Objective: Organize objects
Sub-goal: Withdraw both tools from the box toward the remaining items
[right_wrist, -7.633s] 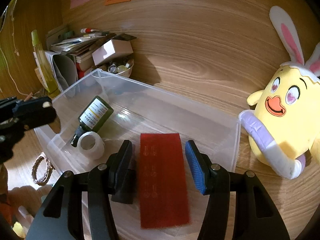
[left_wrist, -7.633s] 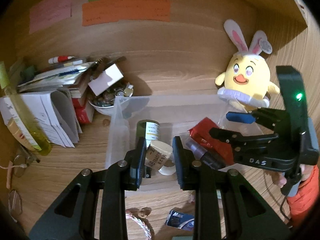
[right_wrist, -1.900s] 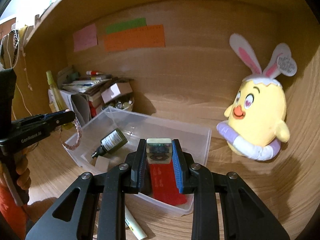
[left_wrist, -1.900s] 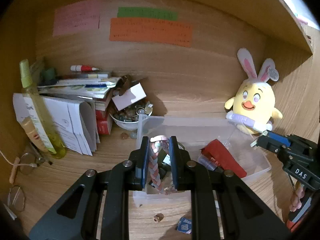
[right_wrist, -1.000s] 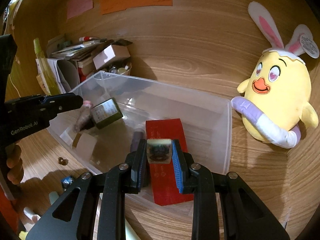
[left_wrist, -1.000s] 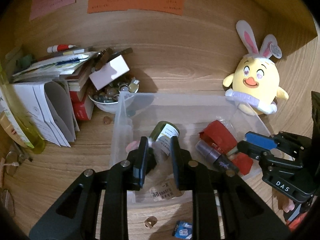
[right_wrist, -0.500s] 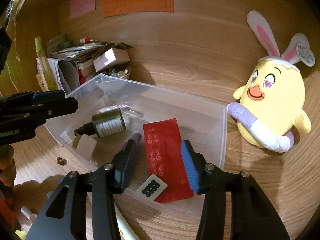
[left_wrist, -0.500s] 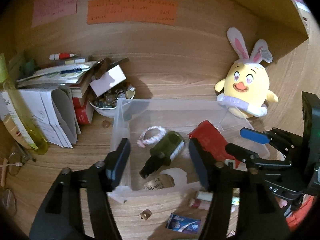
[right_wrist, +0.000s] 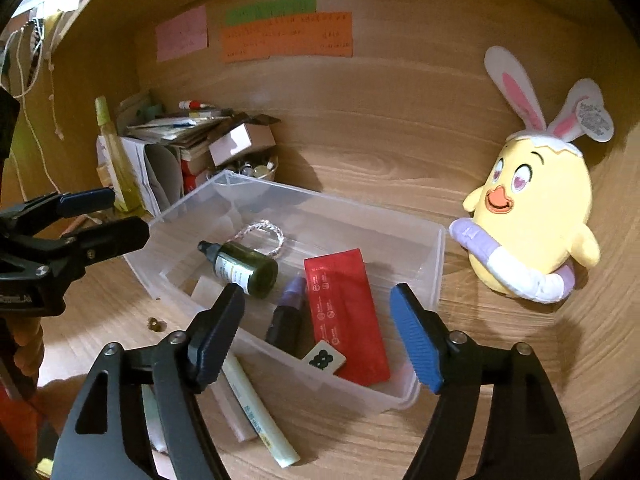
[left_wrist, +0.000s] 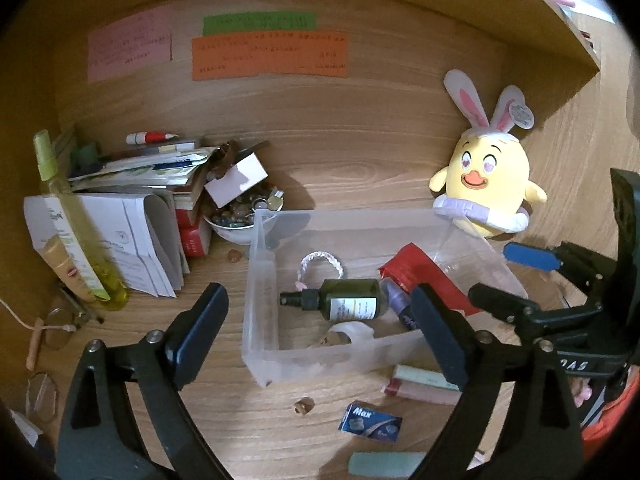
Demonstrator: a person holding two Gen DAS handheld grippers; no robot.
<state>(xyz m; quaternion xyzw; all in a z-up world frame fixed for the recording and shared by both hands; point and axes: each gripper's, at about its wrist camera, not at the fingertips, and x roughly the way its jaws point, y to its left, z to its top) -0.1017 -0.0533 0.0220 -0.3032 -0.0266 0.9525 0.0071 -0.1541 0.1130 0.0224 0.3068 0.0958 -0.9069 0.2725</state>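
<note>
- Desk [left_wrist: 248, 432]: wood-grain surface; carries the bin, with loose items in front of it.
- Clear plastic bin [right_wrist: 434, 264]: centre of desk, open-topped; the destination for the loose things.
- Left tool [left_wrist: 316, 332]: jaws opening, nothing between them; a second ago it was clenched down in the bin.
- Right tool [right_wrist: 320, 332]: jaws opening, empty, poised over the bin's near wall; two seconds ago it gripped the tile.
- Red packet [right_wrist: 344, 312]: flat in the bin's right part.
- Green bottle [right_wrist: 244, 268]: on its side in the bin, now lying crosswise.
- Pale sticks [left_wrist: 424, 386]: on the desk just outside the bin's front wall; not yet stowed.
- Braided bracelet [left_wrist: 320, 262]: now in the bin's back, released.
- Blue "Max" box [left_wrist: 370, 426]: loose on the desk; likely next pick.
- Tile [right_wrist: 323, 357]: now on the bin floor, touching the packet.
- Handling note: lift both tools clear of the wall before reaching for the desk items.
</note>
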